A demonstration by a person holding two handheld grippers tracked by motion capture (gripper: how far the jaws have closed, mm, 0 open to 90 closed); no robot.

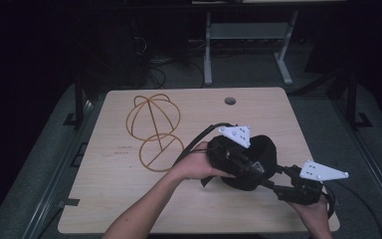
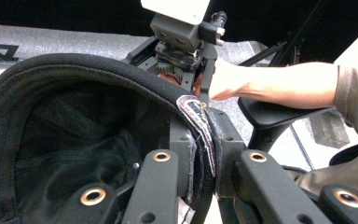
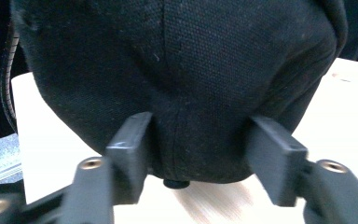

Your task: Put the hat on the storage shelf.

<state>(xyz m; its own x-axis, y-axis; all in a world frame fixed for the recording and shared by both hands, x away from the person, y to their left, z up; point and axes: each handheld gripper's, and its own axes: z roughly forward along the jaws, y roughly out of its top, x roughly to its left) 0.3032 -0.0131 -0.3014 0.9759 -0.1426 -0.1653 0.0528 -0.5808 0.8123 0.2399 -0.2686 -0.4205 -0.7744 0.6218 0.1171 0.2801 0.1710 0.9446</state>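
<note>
A black cap (image 1: 258, 149) is held up over the right half of the wooden table (image 1: 104, 199). My left gripper (image 1: 225, 155) is shut on the cap's rim; in the left gripper view its pads (image 2: 189, 154) pinch the sweatband (image 2: 196, 116) with the cap's dark inside (image 2: 74, 140) to the left. My right gripper (image 1: 266, 177) comes in from the lower right. In the right gripper view its two jaws (image 3: 200, 149) bracket the cap's crown (image 3: 191, 60) and touch the fabric on both sides, just above the top button (image 3: 176, 183). The right gripper (image 2: 186, 42) and its hand appear beyond the rim.
A gold wire stand (image 1: 151, 132), shaped as a dome over a ring, lies on the table's left half. A round cable hole (image 1: 230, 101) sits near the far edge. Cables trail from both grippers. Desk legs (image 1: 208, 50) stand on the floor behind.
</note>
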